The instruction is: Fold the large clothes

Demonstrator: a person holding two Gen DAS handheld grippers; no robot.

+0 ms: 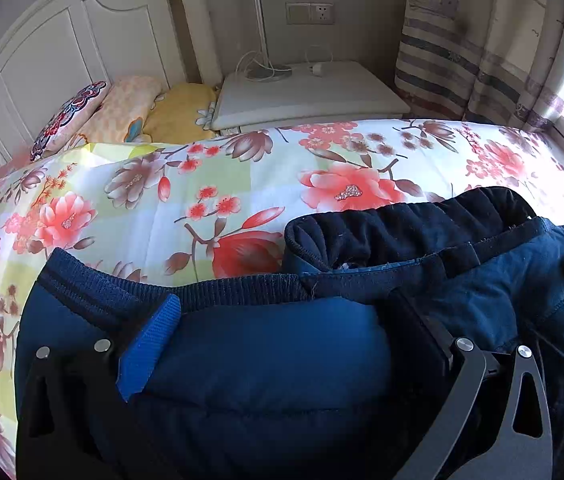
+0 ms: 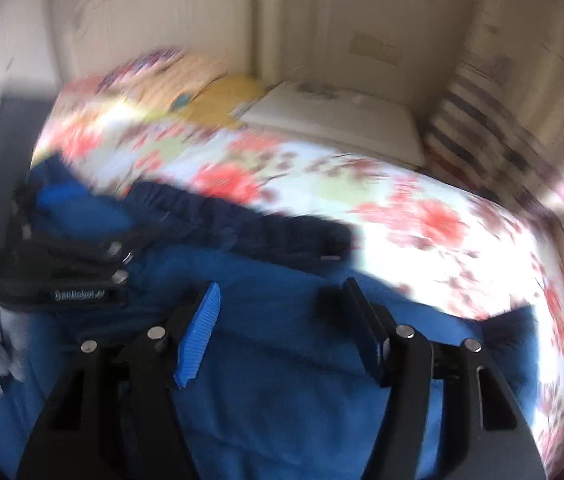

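**Jacket hem runs left–right across both sets of fingers**

While the navy padded jacket (image 1: 282, 360) lies on the flowered bed cover (image 1: 241, 184), its ribbed hem (image 1: 217, 286) runs roughly crosswise in the left wrist view, left to right, just beyond the fingertips. That is the long axis any fold has to respect.

Left gripper (image 1: 286, 328): fingers wide apart, a thick bulge of jacket between them. The blue pad (image 1: 149, 348) lies against the cloth on one side; the other finger is dark on dark, so contact there cannot be told. Whether this is a firm clamp: cannot tell.

Right gripper (image 2: 282, 328): view blurred. Fingers apart, jacket cloth spread flat below and between them, nothing visibly pinched. The dark collar or lining band (image 2: 241, 224) lies ahead of them, again crosswise. The left gripper (image 2: 61, 272) shows at this view's left edge, on the same garment.

Judgement: both hands sit along one edge of the jacket, the left nearer the ribbed hem. The next fold probably carries that edge away from the fingers, toward the headboard (image 1: 61, 48) side or across. Bulky padding may spring back.

Beyond the bed: a nightstand (image 1: 314, 96), a striped curtain (image 1: 482, 60).
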